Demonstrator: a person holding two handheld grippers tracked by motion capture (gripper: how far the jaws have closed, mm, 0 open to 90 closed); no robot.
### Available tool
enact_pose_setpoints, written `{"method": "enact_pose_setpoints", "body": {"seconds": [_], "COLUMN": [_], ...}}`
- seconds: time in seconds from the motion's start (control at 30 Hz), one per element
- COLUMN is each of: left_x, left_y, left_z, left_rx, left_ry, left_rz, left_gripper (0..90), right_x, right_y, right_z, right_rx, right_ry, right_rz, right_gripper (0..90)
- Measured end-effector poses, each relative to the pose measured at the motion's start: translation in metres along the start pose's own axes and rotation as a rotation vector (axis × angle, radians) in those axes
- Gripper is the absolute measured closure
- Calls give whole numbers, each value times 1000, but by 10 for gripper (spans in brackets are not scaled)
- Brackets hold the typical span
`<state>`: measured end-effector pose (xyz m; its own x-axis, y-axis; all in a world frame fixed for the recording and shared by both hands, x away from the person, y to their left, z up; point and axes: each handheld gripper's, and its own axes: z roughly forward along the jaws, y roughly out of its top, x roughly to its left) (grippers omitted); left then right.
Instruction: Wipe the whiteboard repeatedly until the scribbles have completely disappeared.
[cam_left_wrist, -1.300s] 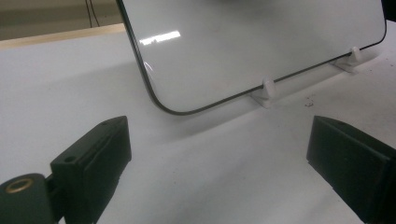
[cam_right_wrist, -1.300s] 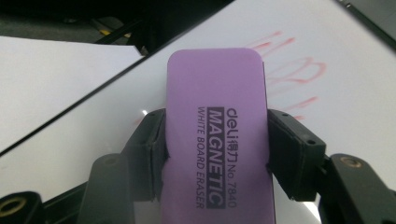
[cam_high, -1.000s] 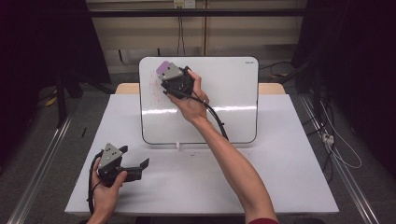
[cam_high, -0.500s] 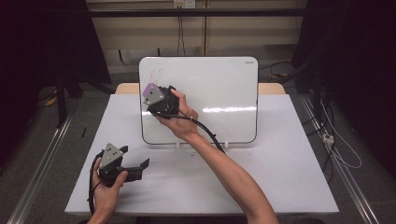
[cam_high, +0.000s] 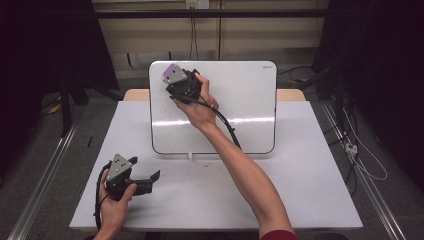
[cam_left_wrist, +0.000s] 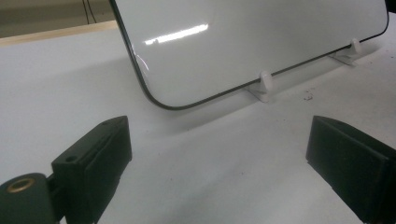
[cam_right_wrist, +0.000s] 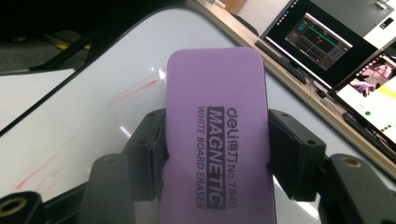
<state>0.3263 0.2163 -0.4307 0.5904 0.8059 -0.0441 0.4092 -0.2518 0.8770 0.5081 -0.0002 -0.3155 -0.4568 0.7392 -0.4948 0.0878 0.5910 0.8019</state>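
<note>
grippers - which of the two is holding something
The right gripper, up at the whiteboard, clamps a purple eraser between its jaws. The left gripper rests on the table with jaws apart.

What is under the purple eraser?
Under the purple eraser, clamped by the right gripper, lies the whiteboard, with faint red smears showing beside it. The patch of board right beneath the eraser is covered, so any marks there cannot be seen.

Whiteboard: top and right side cut off in the left gripper view. Purple eraser: lower end cut off by the frame's bottom edge; sides covered by jaws. Faint red marks: too smeared to be read. Monitors: cropped, contents illegible.
</note>
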Motion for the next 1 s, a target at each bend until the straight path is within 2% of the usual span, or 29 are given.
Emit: {"method": "enact_pose_setpoints", "body": {"seconds": [0.03,0.1,0.13,0.23,0.3,0.37,0.47,0.57,0.63,0.77,0.83,0.9,0.97,1.0], "left_x": [0,-1,-1,-2,-2,-2,-2,-2,-1,-1,-1,-1,-1,-1], "left_y": [0,0,1,1,0,0,0,0,-1,0,0,0,0,0], "left_z": [0,0,0,0,0,1,1,1,1,0,0,1,2,2], "left_rx": [-5,-6,-3,0,0,2,3,0,3,4,3,2,6,5], "left_ry": [-1,0,-1,-1,0,-1,-1,-3,-3,-1,-2,-3,-3,-4], "left_rz": [-8,-7,-4,-1,0,0,-3,-5,-6,3,4,-3,2,2], "left_gripper": [67,67,67,67,67,67,67,66,66,67,67,66,67,66], "right_x": [4,18,26,49,61,68,63,49,33,-7,-19,-23,-17,-14], "right_y": [-1,-5,-8,-17,-22,-23,-19,-13,-11,-5,-3,-1,0,0], "right_z": [0,-2,-3,-7,-10,-11,-9,-7,-6,-6,-6,-6,-5,-5], "right_rx": [-1,6,3,3,0,2,0,-6,-4,16,28,32,36,32], "right_ry": [17,42,67,98,110,114,111,66,34,-63,-91,-99,-120,-112], "right_rz": [-3,-46,-60,-101,-117,-133,-133,-127,-90,-16,-6,-10,-24,-23], "right_gripper": [415,415,415,415,415,415,415,415,415,415,416,415,415,415]}}
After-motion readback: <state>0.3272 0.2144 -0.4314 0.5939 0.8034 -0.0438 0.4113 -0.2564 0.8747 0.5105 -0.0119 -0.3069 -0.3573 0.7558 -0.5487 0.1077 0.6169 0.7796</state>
